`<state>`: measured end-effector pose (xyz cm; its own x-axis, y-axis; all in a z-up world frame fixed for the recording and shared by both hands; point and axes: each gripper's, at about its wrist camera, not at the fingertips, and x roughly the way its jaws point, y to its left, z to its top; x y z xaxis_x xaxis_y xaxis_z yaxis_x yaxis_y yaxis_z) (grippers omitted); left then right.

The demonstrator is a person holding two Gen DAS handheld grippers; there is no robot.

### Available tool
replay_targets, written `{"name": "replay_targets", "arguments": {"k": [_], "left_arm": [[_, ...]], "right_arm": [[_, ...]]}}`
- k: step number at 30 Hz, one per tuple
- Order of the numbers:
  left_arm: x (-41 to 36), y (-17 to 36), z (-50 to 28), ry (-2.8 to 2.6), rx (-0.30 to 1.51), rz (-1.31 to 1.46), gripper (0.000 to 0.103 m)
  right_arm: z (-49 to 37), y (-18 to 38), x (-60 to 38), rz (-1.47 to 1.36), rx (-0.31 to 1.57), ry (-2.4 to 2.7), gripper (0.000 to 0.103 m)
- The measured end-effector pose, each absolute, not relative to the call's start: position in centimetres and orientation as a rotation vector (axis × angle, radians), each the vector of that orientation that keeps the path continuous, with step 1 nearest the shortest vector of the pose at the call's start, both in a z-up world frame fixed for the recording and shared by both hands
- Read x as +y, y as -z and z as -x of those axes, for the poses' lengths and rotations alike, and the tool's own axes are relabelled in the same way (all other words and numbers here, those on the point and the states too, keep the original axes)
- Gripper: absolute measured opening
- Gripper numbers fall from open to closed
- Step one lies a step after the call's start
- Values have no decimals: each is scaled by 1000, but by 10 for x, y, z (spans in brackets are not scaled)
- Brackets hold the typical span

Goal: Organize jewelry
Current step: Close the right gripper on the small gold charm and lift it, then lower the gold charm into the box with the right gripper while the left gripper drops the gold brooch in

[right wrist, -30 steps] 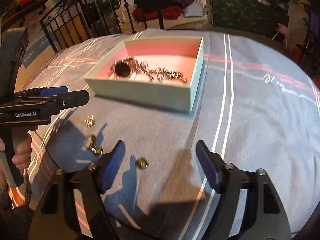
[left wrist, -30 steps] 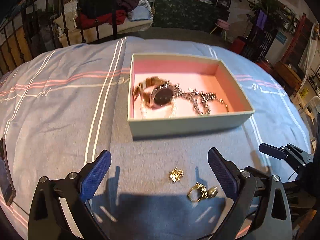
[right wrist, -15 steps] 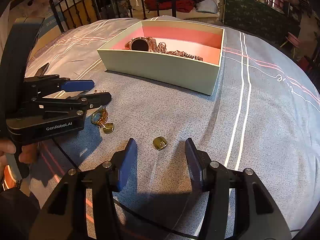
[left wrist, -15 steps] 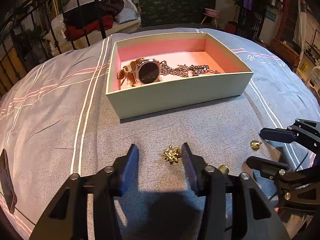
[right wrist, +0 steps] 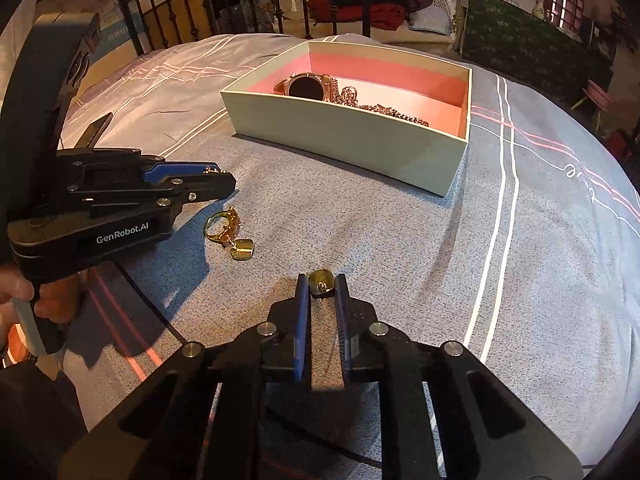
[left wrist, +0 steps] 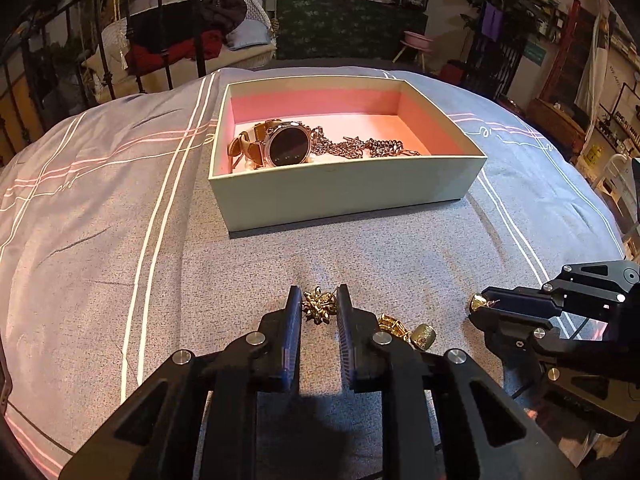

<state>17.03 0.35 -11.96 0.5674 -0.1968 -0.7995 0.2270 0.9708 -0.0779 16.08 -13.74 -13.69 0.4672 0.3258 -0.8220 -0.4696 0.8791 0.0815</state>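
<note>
A small gold bow-shaped piece [left wrist: 319, 307] lies on the grey bedspread between the fingertips of my left gripper [left wrist: 319, 298]. Its jaws are closing and the pads touch the piece on both sides. My right gripper [right wrist: 322, 280] is closing too, its pads pressing on a small gold square stud [right wrist: 321, 285]. A gold ring [right wrist: 221, 226] and a gold square piece [right wrist: 243, 249] lie loose between the two grippers. Beyond stands a pale green box [left wrist: 344, 194] with a pink inside, holding a watch [left wrist: 289, 146] and a chain [left wrist: 372, 147].
The bedspread [left wrist: 100, 220] is grey with white and pink stripes. A black metal bed rail [left wrist: 160, 20] runs behind it. A person's hand [right wrist: 16, 292] holds the left gripper's handle. A dark flat object [right wrist: 96, 128] lies at the left of the bed.
Both grippers have come closer and lower to the gold pieces. Their jaws went from wide apart to narrow, each now around one piece.
</note>
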Motion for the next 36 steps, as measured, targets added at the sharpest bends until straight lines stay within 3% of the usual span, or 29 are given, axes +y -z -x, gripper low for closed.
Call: {"name": "replay_targets", "arguments": {"k": [21, 36], "left_arm": [[0, 86, -174, 249, 873, -30, 18], [1, 36, -233, 195, 780, 12, 18]], "right_arm": [[-166, 100, -139, 143, 874, -494, 14], [-230, 56, -129, 108, 755, -456, 14]]}}
